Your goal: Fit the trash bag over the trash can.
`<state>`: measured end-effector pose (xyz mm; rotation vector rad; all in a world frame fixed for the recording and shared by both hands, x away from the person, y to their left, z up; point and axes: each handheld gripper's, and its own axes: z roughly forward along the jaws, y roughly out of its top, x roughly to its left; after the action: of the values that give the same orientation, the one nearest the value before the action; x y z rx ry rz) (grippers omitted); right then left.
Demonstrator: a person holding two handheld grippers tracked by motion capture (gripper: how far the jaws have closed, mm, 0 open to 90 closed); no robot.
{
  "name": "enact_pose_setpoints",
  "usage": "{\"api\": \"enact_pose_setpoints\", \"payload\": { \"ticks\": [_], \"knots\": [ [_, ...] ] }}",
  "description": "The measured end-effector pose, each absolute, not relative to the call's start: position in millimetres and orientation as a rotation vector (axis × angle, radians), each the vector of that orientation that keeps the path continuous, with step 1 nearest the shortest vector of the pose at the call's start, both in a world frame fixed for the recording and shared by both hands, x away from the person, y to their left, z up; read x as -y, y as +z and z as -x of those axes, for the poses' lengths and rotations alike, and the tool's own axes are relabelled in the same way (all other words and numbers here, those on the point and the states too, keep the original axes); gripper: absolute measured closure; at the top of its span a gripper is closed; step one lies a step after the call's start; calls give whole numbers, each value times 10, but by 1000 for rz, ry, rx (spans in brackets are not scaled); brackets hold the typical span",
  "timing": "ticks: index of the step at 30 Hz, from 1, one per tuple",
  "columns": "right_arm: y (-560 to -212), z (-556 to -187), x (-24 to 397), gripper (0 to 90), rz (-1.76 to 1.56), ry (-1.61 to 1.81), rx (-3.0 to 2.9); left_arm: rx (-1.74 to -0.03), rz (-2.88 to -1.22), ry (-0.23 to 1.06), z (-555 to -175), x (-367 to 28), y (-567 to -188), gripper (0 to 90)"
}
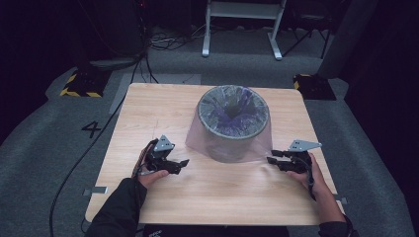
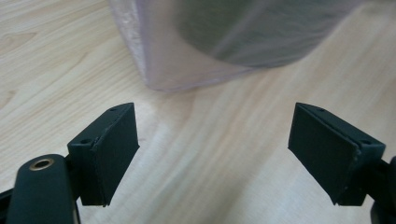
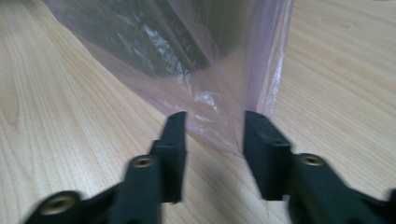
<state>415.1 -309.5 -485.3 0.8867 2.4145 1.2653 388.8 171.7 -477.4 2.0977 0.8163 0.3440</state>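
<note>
One square light-wood table (image 1: 148, 113) carries everything. Near its far middle stands a round grey bin (image 1: 233, 123), lined with a thin translucent lilac plastic bag (image 1: 197, 138) whose loose skirt drapes outside the bin down to the table on both sides. Left of the bin, near the bag's lower corner, rests the left gripper (image 1: 184, 162); its fingers (image 2: 109, 149) stand wide apart with bare table between them and the bag's edge ahead, untouched. Right of the bin lies the right gripper (image 1: 271, 160), its fingers (image 3: 264, 149) about half open, the bag's corner reaching into the gap, not pinched.
</note>
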Motion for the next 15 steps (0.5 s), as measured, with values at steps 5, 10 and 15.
{"api": "enact_pose_setpoints", "payload": {
  "ticks": [5,10,15],
  "knots": [
    [-4796,-4105,3154,323,-899,1270,-2381,-803,-2169,344,-3713,-1675,-4847,155],
    [-4700,-4045,3236,211,-946,1296,-2306,-789,-2230,320,-3577,-1653,-4927,156],
    [-4544,-3985,3295,208,-944,1316,-2252,-793,-2248,305,-3498,-1645,-4992,156]
  ]
}}
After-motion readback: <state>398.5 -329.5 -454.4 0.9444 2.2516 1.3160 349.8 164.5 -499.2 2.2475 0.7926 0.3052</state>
